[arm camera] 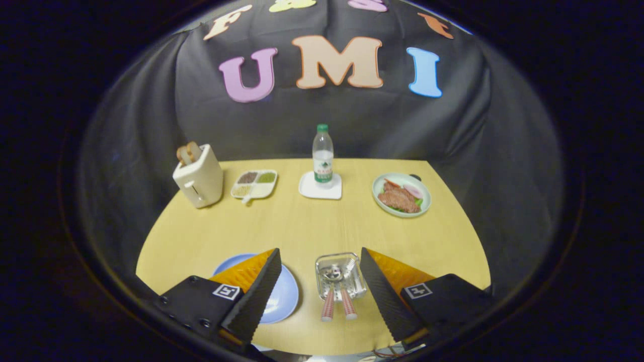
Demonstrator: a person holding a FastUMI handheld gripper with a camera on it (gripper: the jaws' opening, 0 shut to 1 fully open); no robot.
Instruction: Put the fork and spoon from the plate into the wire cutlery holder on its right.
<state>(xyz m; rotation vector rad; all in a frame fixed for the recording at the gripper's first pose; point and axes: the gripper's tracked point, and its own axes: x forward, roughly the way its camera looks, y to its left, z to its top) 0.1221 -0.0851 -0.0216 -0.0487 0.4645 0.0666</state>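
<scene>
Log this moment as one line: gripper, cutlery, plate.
hand-held gripper: open, holding nothing | fork and spoon: both in wire cutlery holder between fingers | blue plate: bare

Fork and spoon [338,296] inside wire cutlery holder [340,275]

Gripper [320,281] spread wide, empty

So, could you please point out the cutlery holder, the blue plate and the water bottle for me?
Cutlery holder [340,275]: gripper view, its perforated floor.
Blue plate [284,296]: gripper view, bare right part.
Water bottle [323,156]: gripper view, clear body above its label.
</scene>
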